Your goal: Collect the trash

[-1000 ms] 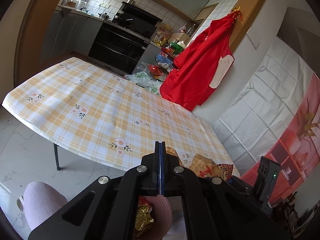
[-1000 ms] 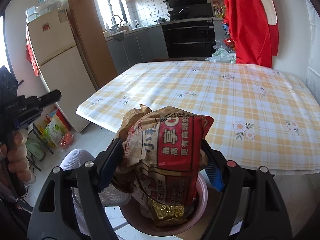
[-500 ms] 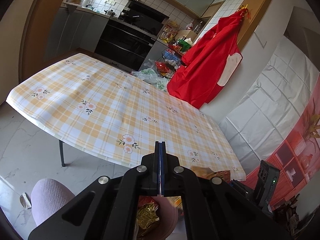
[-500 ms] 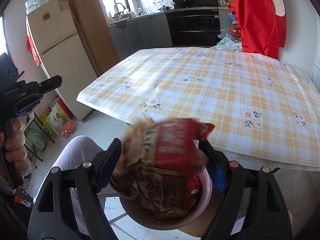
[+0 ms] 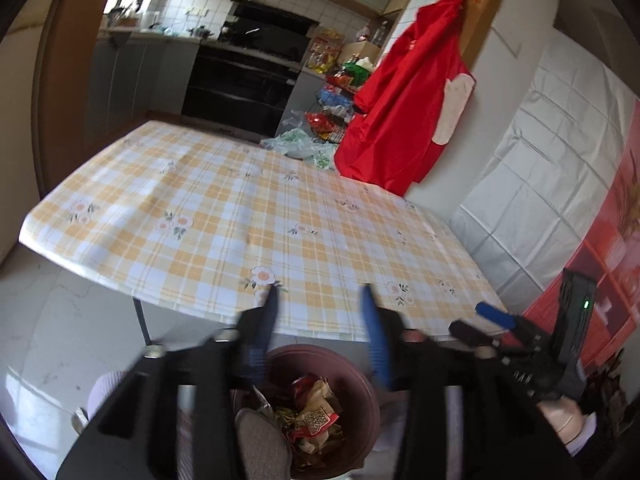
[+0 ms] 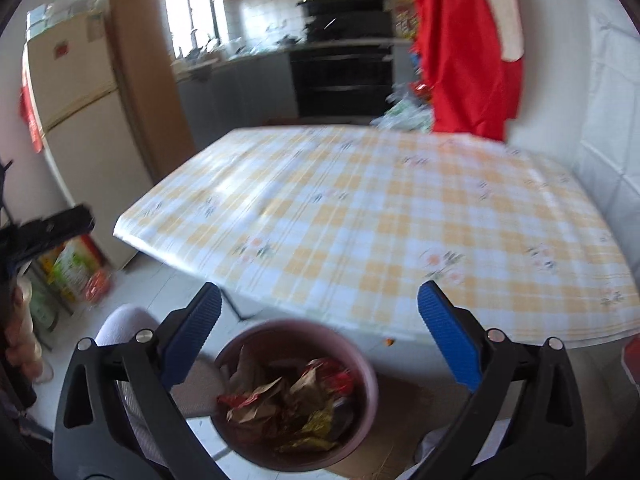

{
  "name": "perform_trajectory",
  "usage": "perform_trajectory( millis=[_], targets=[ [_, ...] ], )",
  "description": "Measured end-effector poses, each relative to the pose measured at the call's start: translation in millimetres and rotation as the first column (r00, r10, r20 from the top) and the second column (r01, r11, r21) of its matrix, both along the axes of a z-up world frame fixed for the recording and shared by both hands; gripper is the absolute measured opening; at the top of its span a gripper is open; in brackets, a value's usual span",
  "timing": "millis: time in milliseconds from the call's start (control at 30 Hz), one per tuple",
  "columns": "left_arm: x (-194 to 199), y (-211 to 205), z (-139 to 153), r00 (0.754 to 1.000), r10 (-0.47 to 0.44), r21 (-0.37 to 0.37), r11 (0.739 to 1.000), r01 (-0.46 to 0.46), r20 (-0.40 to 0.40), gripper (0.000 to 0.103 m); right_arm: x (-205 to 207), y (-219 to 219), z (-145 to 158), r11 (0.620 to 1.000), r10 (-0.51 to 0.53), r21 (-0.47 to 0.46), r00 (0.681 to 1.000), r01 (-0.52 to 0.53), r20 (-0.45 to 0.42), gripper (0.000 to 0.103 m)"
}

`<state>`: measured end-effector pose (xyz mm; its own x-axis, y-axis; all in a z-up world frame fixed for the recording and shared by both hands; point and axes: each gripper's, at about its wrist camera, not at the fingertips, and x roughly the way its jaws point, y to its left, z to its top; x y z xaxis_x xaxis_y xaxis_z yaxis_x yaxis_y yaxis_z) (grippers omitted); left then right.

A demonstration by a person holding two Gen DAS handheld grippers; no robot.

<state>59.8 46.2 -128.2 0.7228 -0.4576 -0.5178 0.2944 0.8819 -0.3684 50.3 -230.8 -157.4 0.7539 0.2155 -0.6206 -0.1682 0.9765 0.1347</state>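
- We find the right tongs (image 6: 318, 312) spread wide with nothing between the blue pads (image 6: 448, 340) — they hang directly above the pink bin (image 6: 360, 364).
- The left tongs (image 5: 318, 308) also stand parted and empty; that view is blurred, so we cannot judge the exact gap.
- The trash (image 6: 288, 404) — crumpled red, brown and gold snack wrappers — lies loose inside the bin, which sits on the floor just below the near edge of the worktop (image 6: 380, 208).
- The checked cloth on the worktop shows no further litter in either view.
- In our judgement the wrappers are light, thin and springy; they crush easily and may slip on their glossy film.
- Should any piece need retaking, we would advise pinching a bunched fold near its middle, not a flat edge.
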Motion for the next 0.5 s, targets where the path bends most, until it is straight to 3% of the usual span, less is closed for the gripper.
perform_trajectory(
  millis=[67,133,200,400,500],
  targets=[
    [-4,-8,11,0.999,-0.011,0.050,0.999,0.009,0.047,0.067,-2,-7,15,0.999,-0.041,-0.002,0.999,0.041,0.031,0.097],
    [-8,-15,23,0.995,-0.013,0.098,0.995,0.004,0.095,0.088,-3,-14,29,0.998,-0.069,0.012,0.997,0.068,0.044,0.097],
    [-12,-20,33,0.990,-0.028,0.113,0.994,0.013,0.137,0.097,-7,-22,42,0.996,-0.080,0.055,0.995,0.077,0.063,0.097],
    [-11,-36,55,0.982,-0.055,0.197,0.980,0.019,0.181,0.097,-16,-27,66,0.992,-0.125,0.034,0.987,0.122,0.103,0.097],
    [-13,-38,62,0.979,-0.069,0.192,0.981,0.032,0.192,0.097,-19,-33,72,0.990,-0.132,0.062,0.986,0.126,0.103,0.097]
  ],
)
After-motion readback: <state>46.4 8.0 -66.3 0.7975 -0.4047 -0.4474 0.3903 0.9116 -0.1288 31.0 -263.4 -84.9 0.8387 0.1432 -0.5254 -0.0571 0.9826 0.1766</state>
